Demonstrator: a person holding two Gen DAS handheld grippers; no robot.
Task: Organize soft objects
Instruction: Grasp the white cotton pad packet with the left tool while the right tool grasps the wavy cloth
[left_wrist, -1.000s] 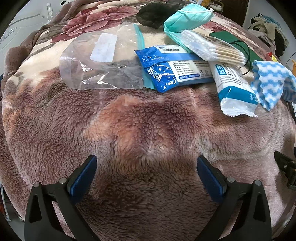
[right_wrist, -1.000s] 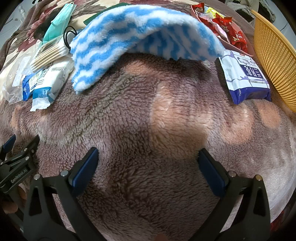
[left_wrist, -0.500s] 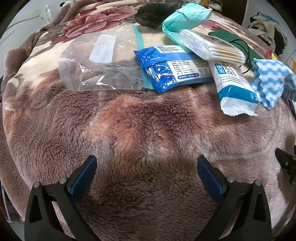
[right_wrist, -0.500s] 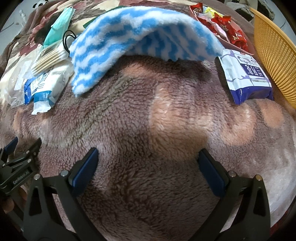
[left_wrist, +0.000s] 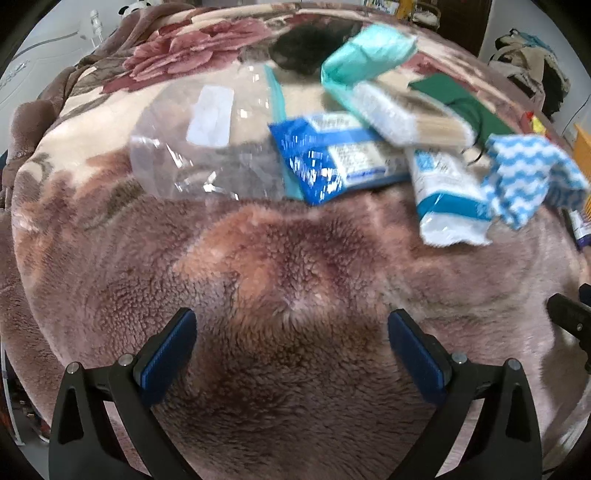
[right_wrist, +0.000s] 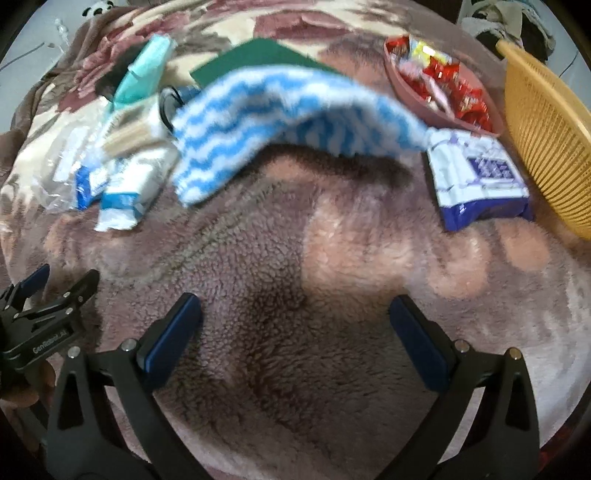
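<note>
A blue-and-white wavy cloth (right_wrist: 288, 122) lies draped in a hump on the fleece blanket (right_wrist: 332, 258), ahead of my right gripper (right_wrist: 295, 328), which is open and empty. The same cloth (left_wrist: 528, 177) shows at the right of the left wrist view. My left gripper (left_wrist: 291, 343) is open over bare blanket, well short of a clear zip bag (left_wrist: 207, 147), a blue wipes pack (left_wrist: 332, 155), a white-and-blue tissue pack (left_wrist: 447, 199), a cotton swab pack (left_wrist: 410, 114) and a teal face mask (left_wrist: 369, 55).
A yellow woven basket (right_wrist: 546, 129) stands at the right edge, with a dish of red snacks (right_wrist: 439, 85) and a purple-white packet (right_wrist: 480, 177) beside it. A green cloth (right_wrist: 255, 55) and a dark object (left_wrist: 310, 48) lie farther back. The left gripper's body (right_wrist: 44, 317) shows at lower left.
Both grippers have drawn back and risen slightly, so the objects look smaller and farther away. Nothing on the blanket has moved, and both jaws stay open.
</note>
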